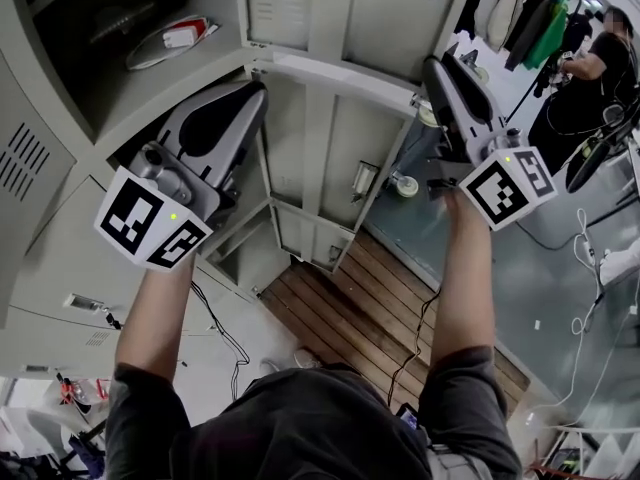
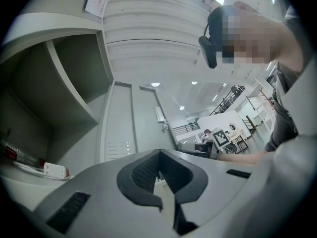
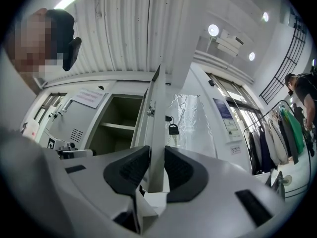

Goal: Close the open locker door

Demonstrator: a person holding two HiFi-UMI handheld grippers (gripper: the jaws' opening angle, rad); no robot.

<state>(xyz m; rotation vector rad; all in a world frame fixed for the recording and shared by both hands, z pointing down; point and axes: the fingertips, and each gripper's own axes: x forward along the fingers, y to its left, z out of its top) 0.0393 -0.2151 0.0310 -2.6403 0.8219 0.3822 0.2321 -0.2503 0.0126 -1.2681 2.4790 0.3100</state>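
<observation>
As both arms reach up at the lockers, tongs counted: two, each carrying one marker cube (image 1: 150, 223).
Right tongs (image 3: 157, 168): pinching the free edge of the open locker door (image 3: 158, 100), one pad on each face.
Left tongs (image 2: 158, 155): pressed together with nothing between them, well to the left of the door, in front of an open compartment.
Door count: one, swung out and seen edge-on, with shiny clear film on its outer face.
Key (image 3: 173, 129): one, black-headed, hanging at the door's outer face.
Shelf (image 3: 118, 126): one, inside the compartment just behind the door.
Floor: wooden planks (image 1: 350, 308) lie below the door.
Room: a ribbed ceiling with three round lights (image 3: 213, 29) above the door; one clothes rack (image 3: 277, 133) and one person (image 3: 302, 90) well to the door's right.
</observation>
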